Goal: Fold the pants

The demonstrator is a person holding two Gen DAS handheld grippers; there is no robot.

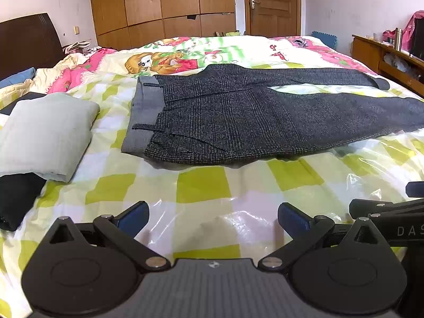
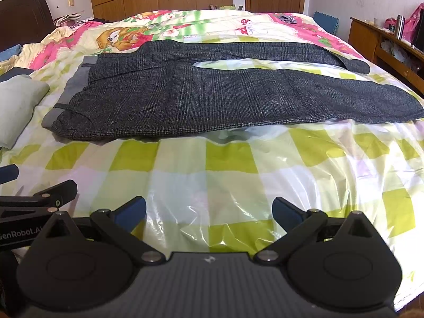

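Observation:
Dark grey checked pants (image 1: pixel 238 116) lie flat on the bed, waistband to the left, both legs spread out to the right with a gap between them. They also show in the right wrist view (image 2: pixel 212 95). My left gripper (image 1: pixel 213 218) is open and empty, low over the bedcover in front of the pants, well short of them. My right gripper (image 2: pixel 209 212) is open and empty, also in front of the pants, to the right of the left one. Part of the right gripper shows at the right edge of the left wrist view (image 1: pixel 392 212).
A green-checked bedcover under clear plastic (image 1: pixel 201 185) covers the bed. A folded pale green garment (image 1: pixel 45 132) and a dark folded one (image 1: pixel 16 198) lie at the left. A wooden shelf (image 1: pixel 392 55) stands right of the bed, wardrobe (image 1: pixel 161 2) and door behind.

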